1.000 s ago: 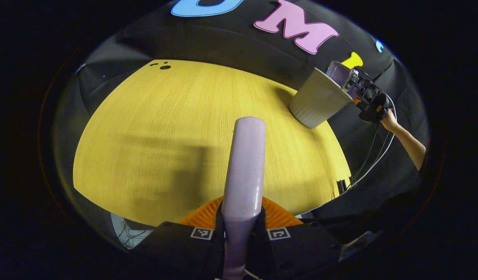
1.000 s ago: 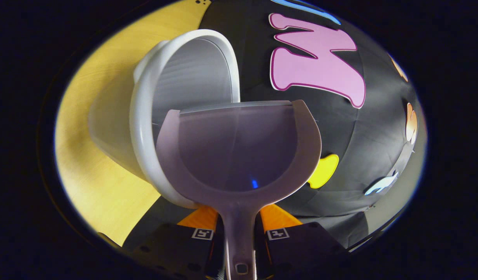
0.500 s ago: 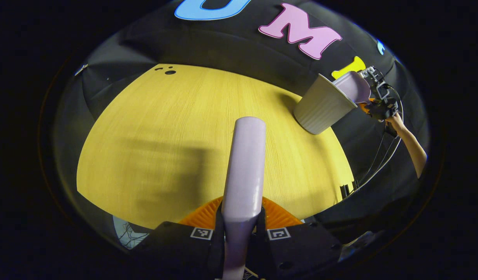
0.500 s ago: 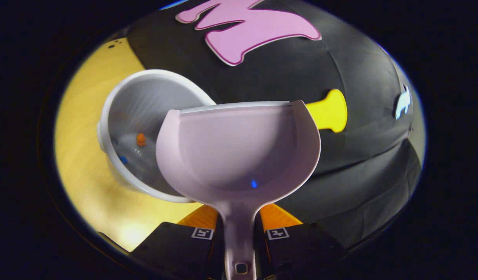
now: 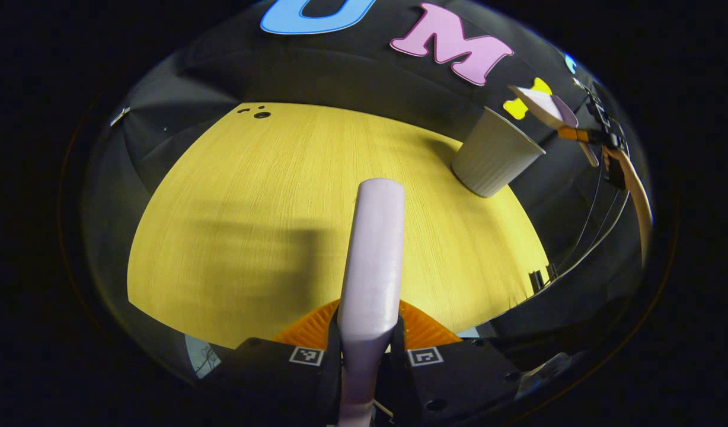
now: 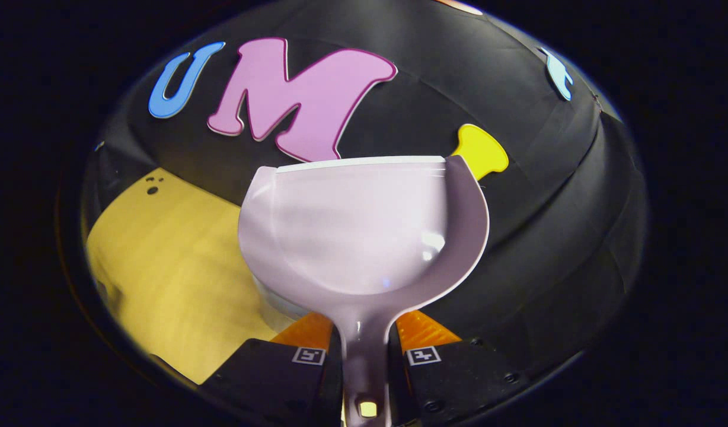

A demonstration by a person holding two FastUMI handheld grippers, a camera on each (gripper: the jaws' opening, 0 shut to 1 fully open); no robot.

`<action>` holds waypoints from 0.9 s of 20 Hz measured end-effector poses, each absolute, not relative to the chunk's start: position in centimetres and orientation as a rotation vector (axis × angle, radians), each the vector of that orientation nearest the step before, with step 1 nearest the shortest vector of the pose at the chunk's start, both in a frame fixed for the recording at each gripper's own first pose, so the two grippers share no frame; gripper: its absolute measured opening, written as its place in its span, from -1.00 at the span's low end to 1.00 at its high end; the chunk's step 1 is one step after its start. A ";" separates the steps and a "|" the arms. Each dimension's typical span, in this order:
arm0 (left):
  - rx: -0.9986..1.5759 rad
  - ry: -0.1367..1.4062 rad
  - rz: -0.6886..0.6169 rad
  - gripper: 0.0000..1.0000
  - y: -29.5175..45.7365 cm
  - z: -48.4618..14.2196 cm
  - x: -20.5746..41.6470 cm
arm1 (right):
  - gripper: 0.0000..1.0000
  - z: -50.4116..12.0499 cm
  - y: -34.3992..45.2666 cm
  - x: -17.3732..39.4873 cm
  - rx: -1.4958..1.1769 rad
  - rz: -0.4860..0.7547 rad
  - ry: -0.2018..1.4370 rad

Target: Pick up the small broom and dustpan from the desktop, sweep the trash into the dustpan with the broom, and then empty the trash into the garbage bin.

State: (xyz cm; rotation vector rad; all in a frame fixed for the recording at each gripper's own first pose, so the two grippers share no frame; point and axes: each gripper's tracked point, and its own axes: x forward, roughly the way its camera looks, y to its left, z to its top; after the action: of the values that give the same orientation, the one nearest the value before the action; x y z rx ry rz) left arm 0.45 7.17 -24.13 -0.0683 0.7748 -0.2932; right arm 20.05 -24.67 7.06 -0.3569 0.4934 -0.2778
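Upper right of left gripper view: dustpan point(image 5: 545, 107) hangs just above bin point(image 5: 494, 157), pan axis pointing away from right gripper point(image 6: 365, 356), clamped on handle; left gripper point(image 5: 367, 356) clamped on broom point(image 5: 373, 255), farther off.

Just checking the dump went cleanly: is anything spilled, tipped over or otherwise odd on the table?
Nothing stands out. The garbage bin stands upright near the table's far right edge, with no trash visible on the wood around it. The dustpan looks empty, and the broom handle sits straight in the left jaws.
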 end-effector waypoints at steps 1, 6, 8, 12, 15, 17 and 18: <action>-0.071 0.773 -0.293 -0.29 7.1 -24.3 0.4 | -0.31 7.2 -22.9 19.5 -0.340 -0.255 0.484; -0.081 0.735 -0.294 -0.30 7.0 -24.3 1.3 | -0.31 5.8 -11.7 18.5 -0.252 -0.077 0.483; -0.064 0.716 -0.287 -0.23 7.1 -24.1 2.0 | -0.36 4.0 -7.4 18.0 -0.207 0.003 0.508; -0.050 0.694 -0.257 -0.26 8.6 -24.2 3.2 | -0.31 -0.9 -1.1 15.5 -0.190 0.111 0.579; -0.054 0.706 -0.220 -0.30 10.1 -24.9 4.4 | -0.31 -7.1 2.3 13.5 -0.144 0.151 0.675; -0.045 0.720 -0.196 -0.26 10.8 -25.4 5.6 | -0.37 -11.2 3.2 12.2 -0.121 0.158 0.749; -0.041 0.730 -0.184 -0.27 11.2 -25.8 6.1 | -0.31 -13.2 3.1 11.7 -0.118 0.154 0.782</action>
State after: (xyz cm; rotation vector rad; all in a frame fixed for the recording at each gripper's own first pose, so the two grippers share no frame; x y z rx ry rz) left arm 6.11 11.22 -25.84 -0.0414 0.7300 -0.1843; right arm 11.70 3.08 -13.21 -0.1182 0.7818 0.1545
